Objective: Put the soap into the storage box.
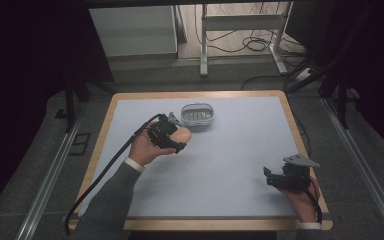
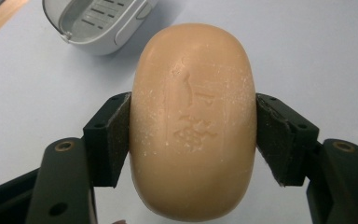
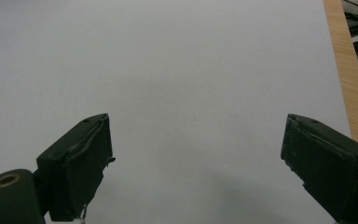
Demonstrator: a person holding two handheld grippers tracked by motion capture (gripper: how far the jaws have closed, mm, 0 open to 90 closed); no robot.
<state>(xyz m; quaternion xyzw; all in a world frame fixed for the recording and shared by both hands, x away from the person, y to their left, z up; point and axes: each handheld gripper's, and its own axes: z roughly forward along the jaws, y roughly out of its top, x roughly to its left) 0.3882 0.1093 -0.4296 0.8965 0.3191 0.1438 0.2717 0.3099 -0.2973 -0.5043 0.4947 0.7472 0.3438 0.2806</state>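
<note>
Table [image 1: 230, 165] with a pale blue-grey top and a light wooden rim; dark floor and metal rails around it, cables and a white table frame beyond the far edge. Left gripper [image 1: 177, 136] sits left of centre on the table, held in the person's left hand [image 1: 147, 147], grey sleeve [image 1: 112, 200] coming in from the bottom edge, black cable [image 1: 107, 170] trailing back toward the near left corner. Its jaws are clamped on a bar of soap [image 2: 193, 121]: tan, oval, with a faint stamped mark and fine white specks on its face. In the left gripper view the two black pads press the soap's long sides at about mid-length, and the bar stands out well past the jaw tips. Whether the soap touches the tabletop cannot be told. Soap dish [image 1: 198, 115], light grey, oval, with a slotted inner tray, stands just beyond the soap, toward the far middle of the table; in the left gripper view it shows at upper left [image 2: 98, 21], apart from the bar. Right gripper [image 1: 271, 177] is near the table's near right corner, well apart from the soap and dish, held in the right hand [image 1: 302, 200], grey three-cornered plate on top. Its jaws stand wide apart, bare tabletop between them in the right gripper view [image 3: 196, 154], wooden rim at right.
</note>
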